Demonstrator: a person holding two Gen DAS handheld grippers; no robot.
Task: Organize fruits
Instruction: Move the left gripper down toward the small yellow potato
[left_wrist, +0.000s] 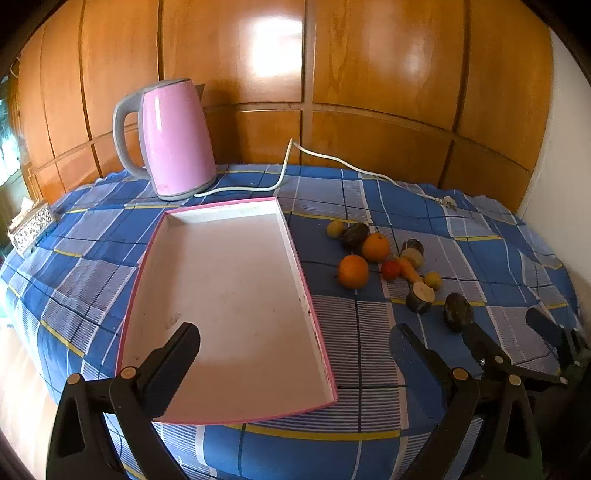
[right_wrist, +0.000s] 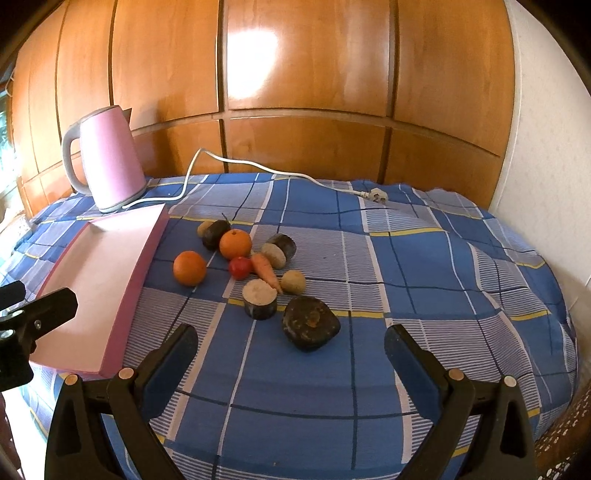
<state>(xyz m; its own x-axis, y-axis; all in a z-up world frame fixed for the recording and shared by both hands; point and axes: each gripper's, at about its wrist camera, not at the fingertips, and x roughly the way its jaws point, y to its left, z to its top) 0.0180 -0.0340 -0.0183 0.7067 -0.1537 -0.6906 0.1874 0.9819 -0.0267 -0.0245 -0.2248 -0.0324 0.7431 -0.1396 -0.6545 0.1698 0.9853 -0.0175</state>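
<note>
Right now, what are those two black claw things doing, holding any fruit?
Left gripper: open, holding nothing, hovering over the pink tray.
Right gripper: open, holding nothing, just short of the dark fruit.

Behind everything we see a glossy orange-brown wooden panelled wall (right_wrist: 306, 66), divided by dark vertical and horizontal seams, with a bright patch of light reflected on its upper panels. To the right we find a plain white wall (right_wrist: 543, 147) meeting the wood. The counter (right_wrist: 424, 258) carries a blue, white and yellow checked cloth that wrinkles toward its far edge. At the far left we catch daylight from a window (left_wrist: 7, 155), and pale flooring (left_wrist: 22, 387) below the counter's edge.
</note>
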